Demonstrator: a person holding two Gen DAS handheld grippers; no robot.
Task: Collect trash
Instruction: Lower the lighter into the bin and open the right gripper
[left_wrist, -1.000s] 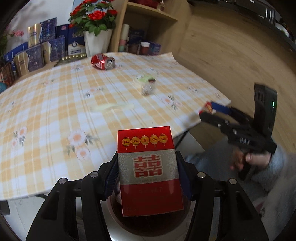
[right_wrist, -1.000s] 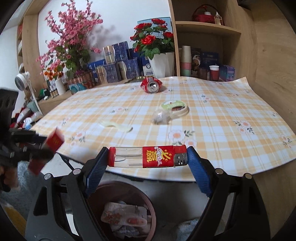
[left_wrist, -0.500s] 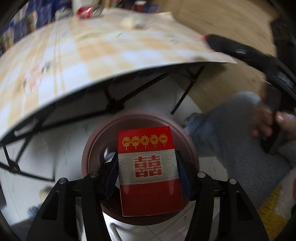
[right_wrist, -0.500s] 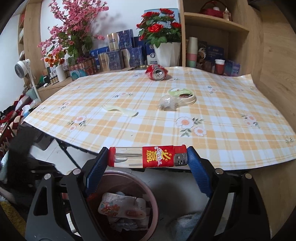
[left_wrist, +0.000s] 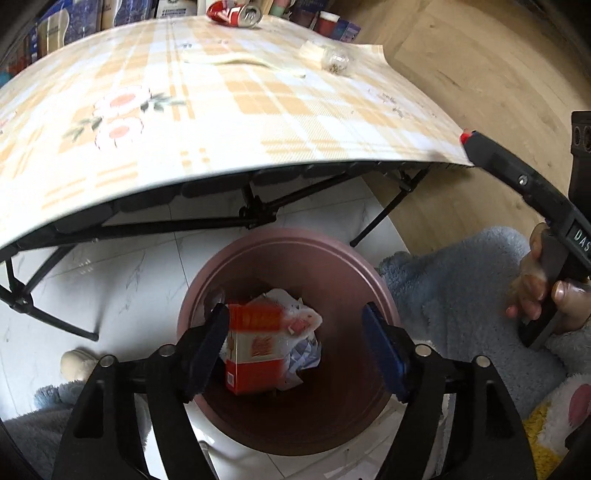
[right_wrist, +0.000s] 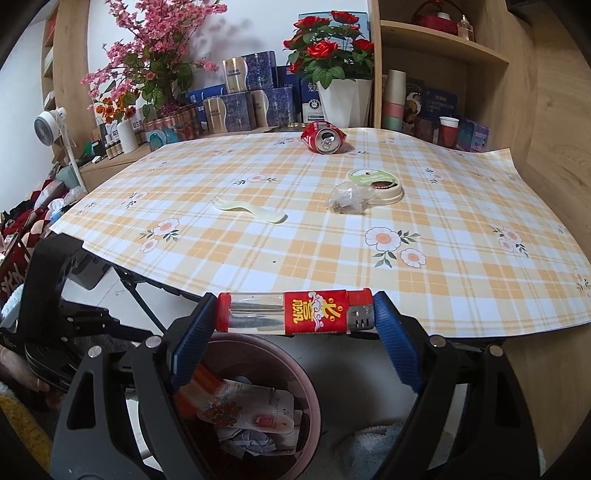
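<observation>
My left gripper (left_wrist: 297, 347) hangs over the brown trash bin (left_wrist: 288, 238) with its jaws opening. The red cigarette box (left_wrist: 255, 347) is blurred, free of the pads, and drops into the bin beside the left finger onto crumpled wrappers (left_wrist: 299, 321). My right gripper (right_wrist: 295, 314) is shut on a red and clear lighter (right_wrist: 295, 312), held crosswise above the bin (right_wrist: 258, 341) at the table's near edge. On the table lie a crushed red can (right_wrist: 325, 137), a round lid (right_wrist: 376, 184), crumpled plastic (right_wrist: 347, 199) and a pale plastic fork (right_wrist: 251, 210).
The folding table with a checked cloth (right_wrist: 332, 243) overhangs the bin. Flower pots, boxes and a wooden shelf (right_wrist: 443, 55) stand behind it. A person's hand (left_wrist: 543, 291) holds the right gripper's handle, and grey fleece-clad legs (left_wrist: 454, 295) sit right of the bin.
The left gripper sank below the table edge to above the bin. Its jaws spread and the cigarette box left them. The right gripper kept hold of the lighter and barely shifted.
</observation>
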